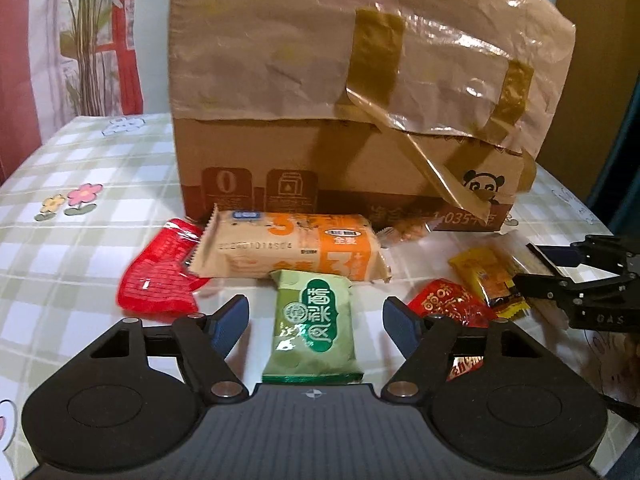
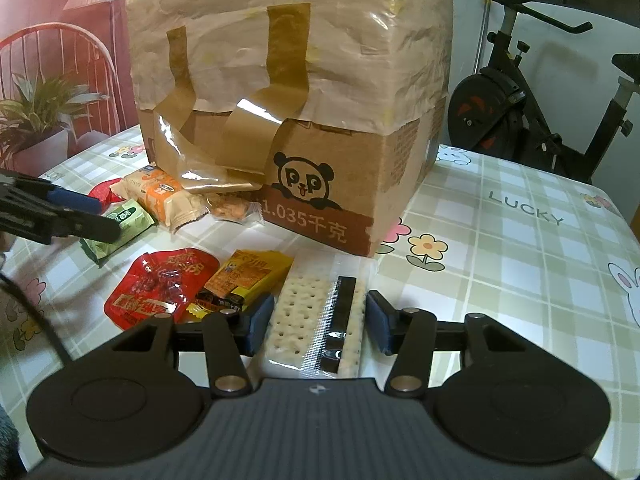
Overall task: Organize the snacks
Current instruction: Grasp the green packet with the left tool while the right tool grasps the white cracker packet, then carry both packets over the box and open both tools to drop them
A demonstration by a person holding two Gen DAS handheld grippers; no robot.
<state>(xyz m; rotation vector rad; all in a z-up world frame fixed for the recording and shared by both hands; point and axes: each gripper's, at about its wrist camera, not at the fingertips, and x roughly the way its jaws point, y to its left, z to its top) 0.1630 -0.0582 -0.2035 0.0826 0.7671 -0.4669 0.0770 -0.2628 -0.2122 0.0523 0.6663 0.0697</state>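
A green snack packet (image 1: 314, 328) lies flat on the checked tablecloth, between the fingers of my left gripper (image 1: 316, 320). That gripper is open, with a gap on each side of the packet. Behind it lie an orange-and-beige biscuit pack (image 1: 288, 248) and a red packet (image 1: 160, 280). My right gripper (image 2: 318, 322) is shut on a clear cracker pack (image 2: 296, 312), one pad pressing on each long side. Left of it sit a red pouch (image 2: 160, 288) and a yellow packet (image 2: 248, 276). Each gripper also appears at the edge of the other's view: the right gripper (image 1: 524, 264), the left gripper (image 2: 106, 218).
A tall cardboard box (image 2: 320, 160) with a panda print, paper cover and loose brown tape stands just behind the snacks. An exercise bike (image 2: 520, 112) stands beyond the table's far right edge. A potted plant (image 2: 36, 120) and a red chair (image 2: 52, 52) are at the left.
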